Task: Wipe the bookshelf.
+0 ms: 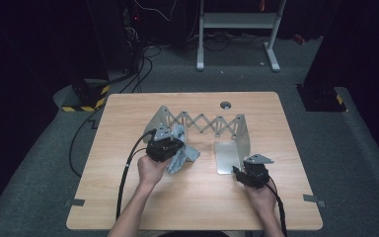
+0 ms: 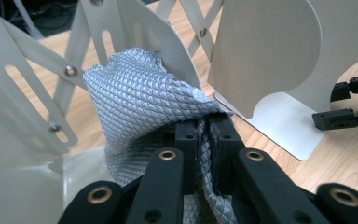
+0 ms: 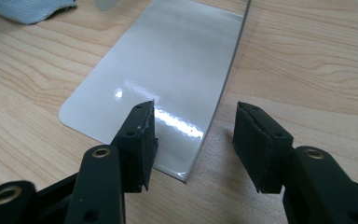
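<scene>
A grey quilted cloth [image 2: 144, 98] hangs bunched from my left gripper [image 2: 204, 126], whose jaws are shut on a fold of it. In the high view that gripper [image 1: 170, 140] holds the cloth [image 1: 183, 155] just in front of the left end plate [image 1: 159, 120] of a folding metal rack [image 1: 207, 122]. My right gripper [image 3: 196, 126] stands open low over the near edge of the rack's flat foot plate [image 3: 168, 79], one jaw above the plate and one over bare wood. From above, the right gripper [image 1: 239, 172] sits at the plate's front right corner [image 1: 226, 158].
The wooden table [image 1: 128, 187] has a round cable hole [image 1: 225, 104] behind the rack. The rack's right upright plate [image 2: 265, 51] stands close to the cloth. Cables [image 1: 128, 168] trail off the front edge. A desk frame [image 1: 237, 34] stands on the floor beyond.
</scene>
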`<state>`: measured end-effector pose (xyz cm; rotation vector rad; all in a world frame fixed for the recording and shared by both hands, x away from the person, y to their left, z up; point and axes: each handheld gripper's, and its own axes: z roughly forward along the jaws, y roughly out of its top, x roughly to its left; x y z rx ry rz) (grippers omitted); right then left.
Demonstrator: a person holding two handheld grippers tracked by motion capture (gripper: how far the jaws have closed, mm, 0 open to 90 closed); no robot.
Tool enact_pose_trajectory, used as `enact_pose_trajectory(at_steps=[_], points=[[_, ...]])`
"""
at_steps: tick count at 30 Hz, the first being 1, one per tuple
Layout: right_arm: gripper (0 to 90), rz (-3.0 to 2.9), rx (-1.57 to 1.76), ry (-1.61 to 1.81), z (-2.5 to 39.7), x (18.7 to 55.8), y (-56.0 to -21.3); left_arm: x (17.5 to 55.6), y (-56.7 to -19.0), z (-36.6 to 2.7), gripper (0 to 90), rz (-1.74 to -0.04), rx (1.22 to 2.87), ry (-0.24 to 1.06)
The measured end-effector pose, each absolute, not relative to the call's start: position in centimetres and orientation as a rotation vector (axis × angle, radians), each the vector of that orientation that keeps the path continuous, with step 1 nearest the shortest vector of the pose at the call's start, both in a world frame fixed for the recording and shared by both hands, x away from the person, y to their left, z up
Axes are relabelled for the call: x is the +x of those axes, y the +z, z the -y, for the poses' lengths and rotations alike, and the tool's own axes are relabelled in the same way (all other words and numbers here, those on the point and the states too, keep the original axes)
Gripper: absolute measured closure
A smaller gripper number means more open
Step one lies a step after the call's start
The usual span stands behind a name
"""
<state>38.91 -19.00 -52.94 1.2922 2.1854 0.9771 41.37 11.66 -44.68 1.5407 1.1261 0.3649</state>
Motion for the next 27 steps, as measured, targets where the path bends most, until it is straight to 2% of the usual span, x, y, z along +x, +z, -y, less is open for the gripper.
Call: enact_pose_trajectory(at_steps=[14,27], points=[[49.2,-2.185,1.294,0.977,19.0,38.9,-52.9,43.2,-48.3,-11.0,83.9,-1.222,1.578,0.315],[49.2,-2.185,1.294,0.977,19.0,38.9,-52.9,44.9,-52.3,-9.8,84.0,-1.282,1.740,0.314]])
